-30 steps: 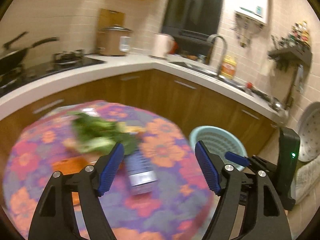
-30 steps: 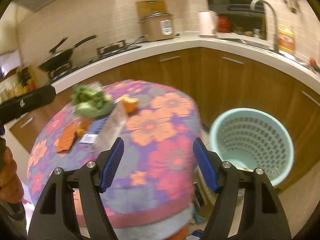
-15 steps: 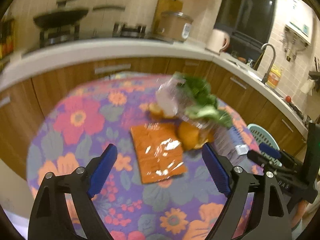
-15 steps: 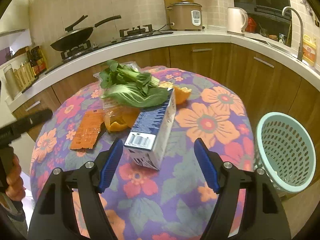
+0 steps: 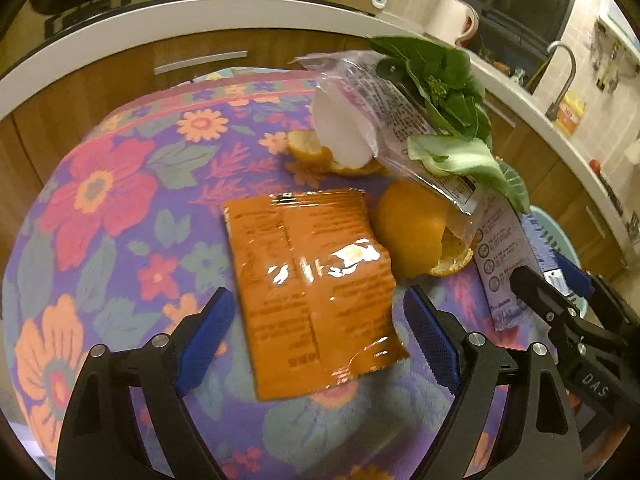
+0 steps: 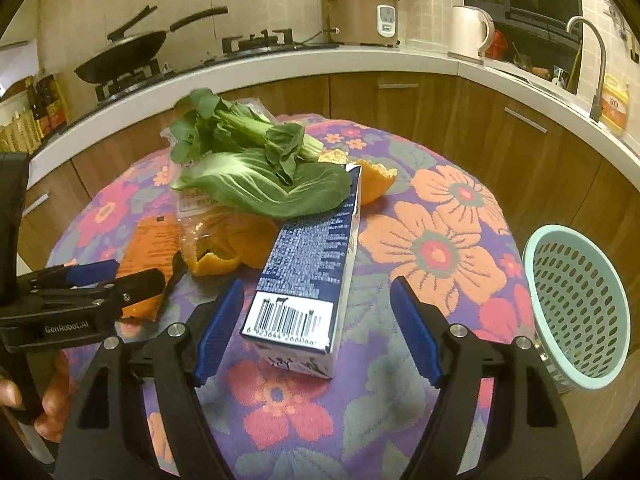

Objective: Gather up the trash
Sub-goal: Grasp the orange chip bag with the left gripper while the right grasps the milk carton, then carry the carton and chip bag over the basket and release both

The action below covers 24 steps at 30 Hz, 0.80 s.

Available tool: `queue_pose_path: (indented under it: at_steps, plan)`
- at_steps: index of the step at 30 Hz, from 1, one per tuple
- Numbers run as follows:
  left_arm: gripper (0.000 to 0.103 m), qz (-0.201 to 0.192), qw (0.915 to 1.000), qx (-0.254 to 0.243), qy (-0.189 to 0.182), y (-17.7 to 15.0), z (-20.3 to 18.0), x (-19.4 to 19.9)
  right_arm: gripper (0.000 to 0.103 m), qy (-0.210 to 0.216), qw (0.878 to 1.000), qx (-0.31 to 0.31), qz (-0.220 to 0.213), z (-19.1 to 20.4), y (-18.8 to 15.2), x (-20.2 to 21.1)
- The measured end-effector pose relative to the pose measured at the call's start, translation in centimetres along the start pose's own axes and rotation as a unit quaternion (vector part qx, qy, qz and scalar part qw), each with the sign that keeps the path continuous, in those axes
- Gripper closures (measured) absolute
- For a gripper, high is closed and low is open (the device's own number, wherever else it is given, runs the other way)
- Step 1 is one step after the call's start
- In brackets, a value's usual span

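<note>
An orange foil wrapper lies flat on the floral tablecloth; my left gripper is open with its jaws either side of the wrapper's near end. Orange peel, a clear plastic bag and green leaves lie beyond. My right gripper is open, its jaws either side of the near end of a blue milk carton lying on the table. Leaves rest on the carton's far end.
A pale green mesh bin stands on the floor right of the round table. A kitchen counter with wok, stove, rice cooker, kettle and sink curves behind. Wooden cabinets run below it.
Both grippers have moved in closer and lower over the table. The left now frames the orange wrapper, the right frames the carton. Both stay open.
</note>
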<state>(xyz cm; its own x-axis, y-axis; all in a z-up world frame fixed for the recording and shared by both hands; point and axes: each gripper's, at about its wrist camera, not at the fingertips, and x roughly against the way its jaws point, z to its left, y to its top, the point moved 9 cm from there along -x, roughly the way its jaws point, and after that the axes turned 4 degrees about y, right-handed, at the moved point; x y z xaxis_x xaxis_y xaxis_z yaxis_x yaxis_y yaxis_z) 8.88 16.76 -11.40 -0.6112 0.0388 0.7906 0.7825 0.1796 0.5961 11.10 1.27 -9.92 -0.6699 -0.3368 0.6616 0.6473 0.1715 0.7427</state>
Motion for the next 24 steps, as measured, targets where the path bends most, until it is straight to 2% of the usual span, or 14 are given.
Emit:
queue_pose_path:
  at_steps: [5,12,15,18,20,22,24]
  plan:
    - [0.020,0.001,0.9988,-0.033,0.037,-0.1,-0.8,-0.6,0.031,0.002,1.000,-0.012,0.021,-0.4,-0.3,-0.9]
    - [0.039,-0.006,0.9960,-0.047,0.076,-0.2,-0.3,-0.3,0.031,-0.003,1.000,-0.012,0.026,0.2,-0.2,-1.2]
    - [0.051,-0.012,0.9956,-0.044,0.082,-0.2,0.1,0.0,0.031,-0.015,0.999,-0.010,0.027,0.4,-0.1,-1.4]
    - [0.059,-0.017,0.9961,-0.037,0.079,-0.4,0.4,0.4,0.033,-0.024,0.999,-0.019,0.030,0.1,-0.2,-1.5]
    - [0.060,-0.020,0.9967,-0.030,0.074,-0.6,0.6,0.7,0.048,-0.021,0.999,-0.028,0.034,-0.2,-0.3,-1.5]
    - [0.063,-0.023,0.9969,-0.024,0.071,-0.8,0.7,1.0,0.067,-0.011,0.999,-0.037,0.036,-0.3,-0.4,-1.4]
    - [0.070,-0.026,0.9976,-0.019,0.062,-0.9,0.7,1.5,0.067,-0.019,0.999,-0.033,0.032,-0.4,-0.5,-1.0]
